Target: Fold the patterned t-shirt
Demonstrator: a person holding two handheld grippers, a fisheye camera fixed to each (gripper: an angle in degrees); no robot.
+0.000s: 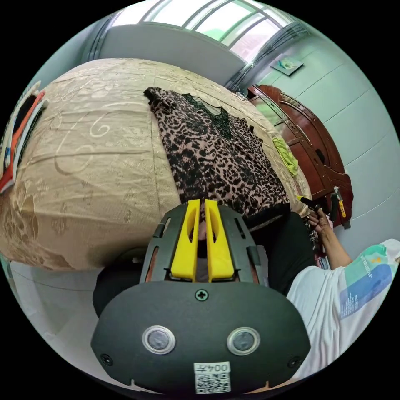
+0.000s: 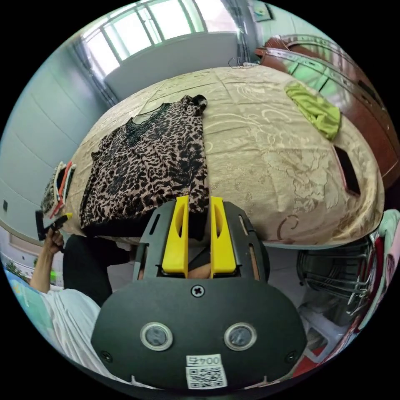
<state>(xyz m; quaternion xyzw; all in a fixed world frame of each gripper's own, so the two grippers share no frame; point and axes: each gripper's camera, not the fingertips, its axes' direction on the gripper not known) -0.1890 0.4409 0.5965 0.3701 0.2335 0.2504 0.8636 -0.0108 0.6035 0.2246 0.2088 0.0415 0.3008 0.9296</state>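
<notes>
both grippers, left (image 1: 201, 204) and right (image 2: 198, 202), pinch the shirt's (image 1: 216, 154) hem corners; it lies flat on the bed (image 1: 96, 158), lengthwise, neckline toward the window (image 2: 141, 25).

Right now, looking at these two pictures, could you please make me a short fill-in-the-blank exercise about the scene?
1. The patterned t-shirt lies spread on the ____.
2. The small crumpled cloth near the wooden headboard is ____ in colour.
3. The jaws of both grippers are coloured ____.
4. The left gripper is at the shirt's ____ edge, near the person.

Missing words: bed; green; yellow; bottom
</notes>
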